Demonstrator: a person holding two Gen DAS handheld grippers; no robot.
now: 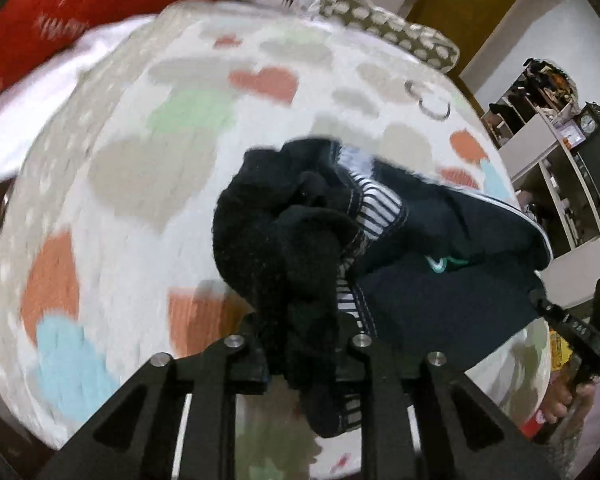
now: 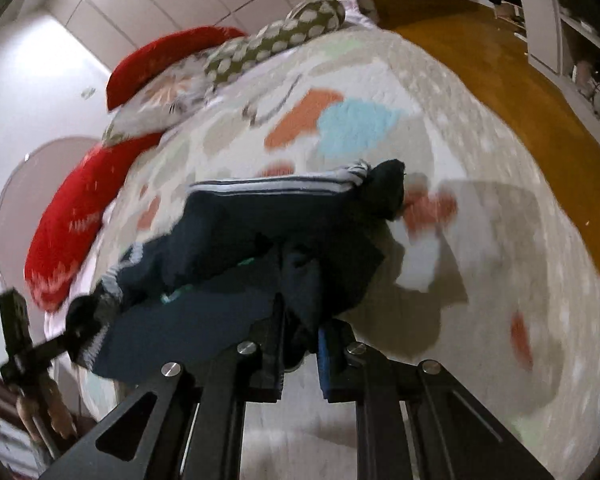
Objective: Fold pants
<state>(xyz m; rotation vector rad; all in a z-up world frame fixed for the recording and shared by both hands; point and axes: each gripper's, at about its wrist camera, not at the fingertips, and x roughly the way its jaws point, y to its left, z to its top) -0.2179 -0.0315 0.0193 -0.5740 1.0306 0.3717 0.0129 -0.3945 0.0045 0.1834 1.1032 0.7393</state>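
Navy track pants [image 1: 420,240], white-striped down the side, hung bunched just above the patterned bedspread [image 1: 140,168], carried across the bed. Left gripper [image 1: 304,356] clamped on a dark wad of fabric near the striped cuff; right gripper [image 2: 300,352] clamped on another fold of the same pants. Held at two points, probably to lift and spread the garment flat before folding. Red pillows [image 2: 72,216] at the bed's head. No containers in view.
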